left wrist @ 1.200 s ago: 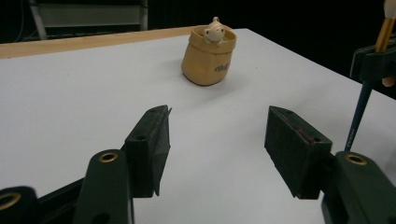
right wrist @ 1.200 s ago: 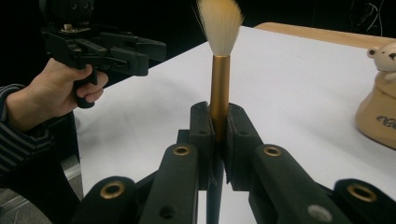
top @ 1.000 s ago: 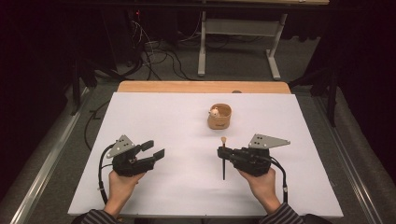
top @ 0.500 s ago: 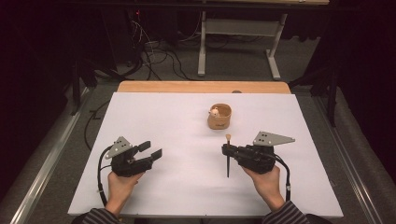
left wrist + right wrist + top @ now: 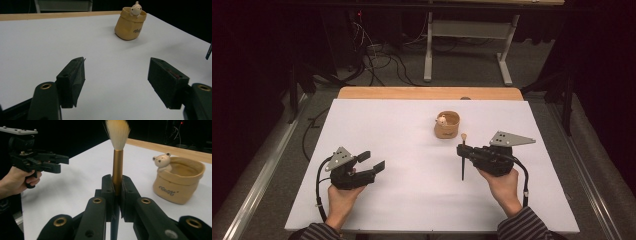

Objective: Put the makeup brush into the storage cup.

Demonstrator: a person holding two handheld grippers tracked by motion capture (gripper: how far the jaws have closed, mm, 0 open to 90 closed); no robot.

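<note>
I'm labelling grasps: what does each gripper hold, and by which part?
The right gripper clamps a brush on its gold ferrule, just below the bristles. The left gripper, whose jaws have just been opening, holds nothing.

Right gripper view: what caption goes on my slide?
Right gripper clamps a brush upright beside the bear pot.

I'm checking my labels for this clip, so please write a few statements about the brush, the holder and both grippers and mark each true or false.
1. The right gripper is shut on the brush. True.
2. The brush points bristles down. False: the bristles are at the top.
3. The left gripper holds the pot. False: its jaws have just been opening and have nothing between them.
4. A small bear figure sits at the pot's rim. True.
5. The pot lies tipped over. False: it stands upright on the white table.
</note>
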